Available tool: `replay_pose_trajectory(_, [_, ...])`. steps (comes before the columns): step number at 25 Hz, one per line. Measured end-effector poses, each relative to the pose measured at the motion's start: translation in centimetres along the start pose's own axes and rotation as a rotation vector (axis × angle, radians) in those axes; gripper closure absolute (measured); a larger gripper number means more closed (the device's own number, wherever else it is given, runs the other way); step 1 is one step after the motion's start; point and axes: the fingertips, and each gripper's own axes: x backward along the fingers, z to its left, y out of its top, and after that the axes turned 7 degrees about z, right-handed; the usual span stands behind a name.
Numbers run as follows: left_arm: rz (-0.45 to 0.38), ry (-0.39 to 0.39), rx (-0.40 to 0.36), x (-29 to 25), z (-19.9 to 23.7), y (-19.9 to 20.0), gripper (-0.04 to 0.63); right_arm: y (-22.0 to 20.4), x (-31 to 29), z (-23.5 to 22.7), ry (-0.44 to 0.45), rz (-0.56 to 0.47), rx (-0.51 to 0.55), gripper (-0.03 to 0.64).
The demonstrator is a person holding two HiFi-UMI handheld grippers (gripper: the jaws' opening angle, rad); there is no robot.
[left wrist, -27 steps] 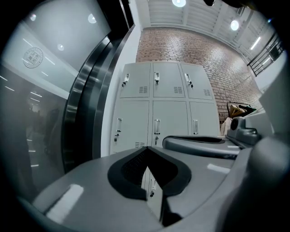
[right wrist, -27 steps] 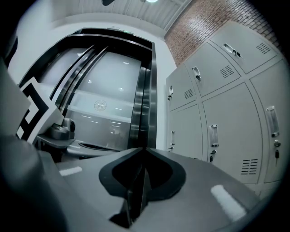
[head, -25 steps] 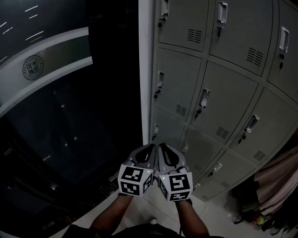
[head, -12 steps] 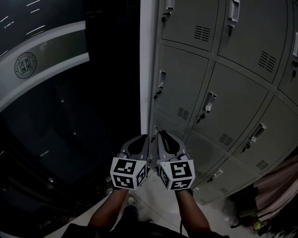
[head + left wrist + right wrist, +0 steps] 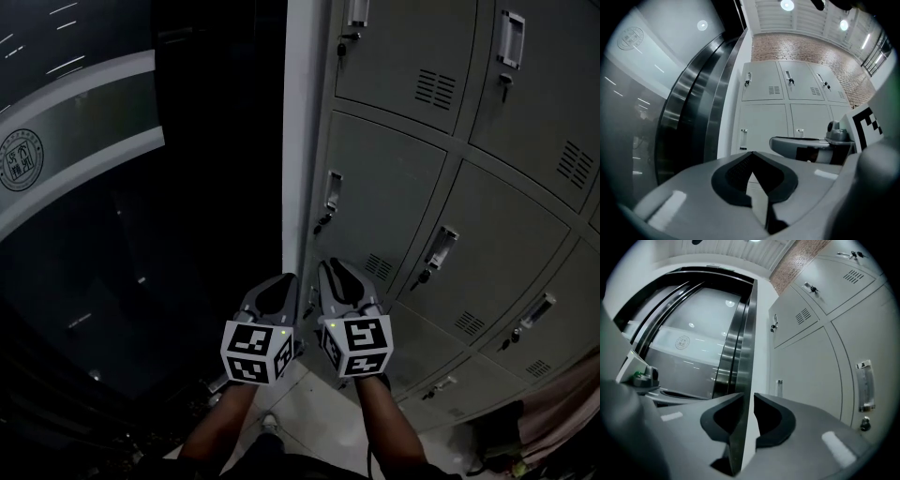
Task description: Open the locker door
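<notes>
**Lockers** (image 5: 441, 187): grey metal bank filling the right half of the head view, doors in rows. All doors in view are closed.

**Locker door** (image 5: 389, 202): middle row, leftmost column, just above and ahead of both grippers. It is closed. Its handle (image 5: 333, 190) is upright near the door's left edge, with a lock (image 5: 322, 223) below it and vent slots (image 5: 379, 267) at the lower right. Neither gripper touches it.

**Left gripper** (image 5: 281, 281): held low, beside the right one, pointing at the bank's left edge. In its own view the jaws (image 5: 751, 154) meet at the tips with nothing between them. Marker cube (image 5: 251, 352) faces the head camera.

**Right gripper** (image 5: 330, 267): just right of the left gripper, apart from the doors. Its jaws (image 5: 749, 397) stand a narrow slit apart and are opening, with nothing between them. Marker cube (image 5: 361, 345) is at its rear.

**White post** (image 5: 300, 141): vertical strip along the bank's left side.

**Glass wall** (image 5: 141, 234): dark, left of the post, with a pale band bearing a round emblem (image 5: 19, 159).

**Floor** (image 5: 309, 422): light tiles below the forearms.
</notes>
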Motion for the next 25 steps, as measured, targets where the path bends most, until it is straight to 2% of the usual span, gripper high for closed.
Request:
replay_pose_trajectory(7, [0.000, -0.032, -0.007, -4.7, 4.0, 1.5, 0.591, 0.5, -7.3, -2.1, -0.027, 0.014, -0.004, 0.565])
replay_pose_trajectory(15, [-0.011, -0.097, -0.009, -7.7, 6.4, 2.5, 0.590, 0.6, -13.9, -4.4, -0.057, 0.021, -0.052, 0.499])
replay_pose_trajectory(25, [-0.026, -0.182, -0.027, -9.1, 7.7, 3.4, 0.591, 0.9, -18.8, -7.9, -0.186, 0.031, -0.091, 0.431])
